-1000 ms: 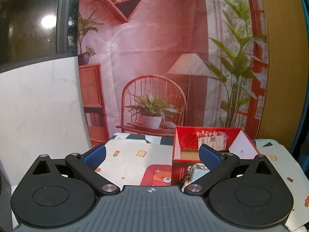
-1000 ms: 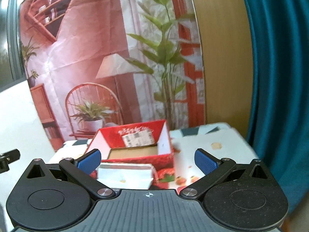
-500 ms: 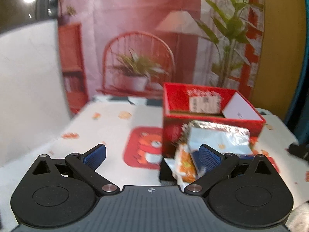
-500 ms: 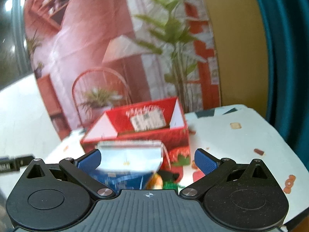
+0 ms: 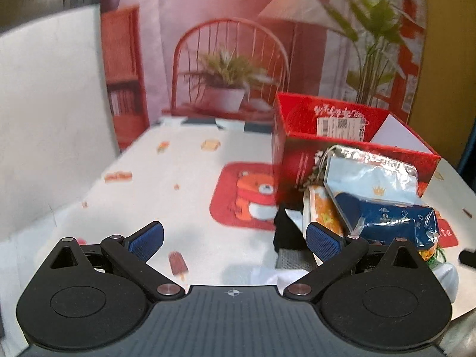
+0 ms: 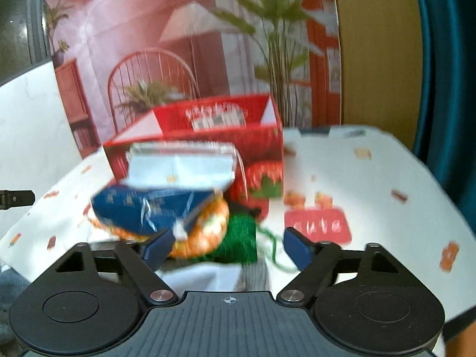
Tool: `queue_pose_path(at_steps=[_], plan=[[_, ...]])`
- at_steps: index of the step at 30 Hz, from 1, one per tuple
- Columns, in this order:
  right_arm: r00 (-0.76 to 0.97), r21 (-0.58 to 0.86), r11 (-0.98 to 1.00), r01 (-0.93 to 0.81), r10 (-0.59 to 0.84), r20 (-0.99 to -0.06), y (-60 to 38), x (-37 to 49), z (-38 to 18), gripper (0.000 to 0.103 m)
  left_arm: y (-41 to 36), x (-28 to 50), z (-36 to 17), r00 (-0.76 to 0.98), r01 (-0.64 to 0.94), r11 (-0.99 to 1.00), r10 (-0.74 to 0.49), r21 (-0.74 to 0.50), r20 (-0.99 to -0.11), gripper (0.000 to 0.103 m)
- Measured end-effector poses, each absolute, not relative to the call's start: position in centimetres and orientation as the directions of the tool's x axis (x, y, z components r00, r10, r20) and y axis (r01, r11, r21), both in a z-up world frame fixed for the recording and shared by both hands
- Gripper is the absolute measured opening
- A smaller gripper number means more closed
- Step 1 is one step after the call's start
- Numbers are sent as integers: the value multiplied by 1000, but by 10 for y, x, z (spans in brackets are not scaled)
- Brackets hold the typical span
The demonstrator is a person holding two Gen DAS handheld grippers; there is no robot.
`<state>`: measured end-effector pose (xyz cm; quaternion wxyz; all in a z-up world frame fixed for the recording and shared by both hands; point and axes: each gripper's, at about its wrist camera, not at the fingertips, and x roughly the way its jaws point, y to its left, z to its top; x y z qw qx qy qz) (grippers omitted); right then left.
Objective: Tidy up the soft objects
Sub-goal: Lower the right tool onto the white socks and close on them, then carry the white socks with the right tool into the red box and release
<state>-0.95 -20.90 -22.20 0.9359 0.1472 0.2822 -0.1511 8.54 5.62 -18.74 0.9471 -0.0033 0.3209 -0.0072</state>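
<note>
Task barely begun. Left claw (image 5: 235,239) and right claw (image 6: 227,245): both wide open, empty. Soft packets (image 5: 383,205) heaped on tabletop (image 5: 184,178), touching near wall of red box (image 5: 351,136); box interior mostly hidden.

Printed tablecloth (image 5: 184,160) carries red box (image 5: 300,160); soft pkgs (image 5: 383,208) heaped beside.

Piled soft packets (image 5: 380,208) before red box (image 5: 300,160)
</note>
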Motion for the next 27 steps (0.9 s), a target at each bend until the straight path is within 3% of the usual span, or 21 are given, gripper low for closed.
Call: queue_pose_path(at_steps=[1, 6, 10, 16, 21, 27], plan=[[790, 208, 908, 365, -184, -585, -211, -10, -226, 64, 58, 86, -189, 789, 8, 1000, -19, -21, -614, 103], [767, 243, 903, 353, -131, -628, -210, -4, -237, 50, 62, 90, -197, 768, 4, 999, -34, -48, -640, 100], [733, 235, 914, 331, -93, -674, -204, 3, -245, 48, 68, 95, -209, 733, 7, 992, -91, -126, -674, 96], [712, 223, 918, 328, -85, -697, -205, 12, -259, 41, 76, 107, -236, 657, -23, 982, -128, -190, -743, 79], [702, 212, 916, 341, -98, -706, -208, 11, -262, 24, 78, 113, -251, 600, -28, 970, -176, -241, -780, 78], [702, 216, 915, 341, -95, -705, -210, 11, -264, 23, 67, 120, -264, 550, 19, 972, -204, -233, -810, 78]])
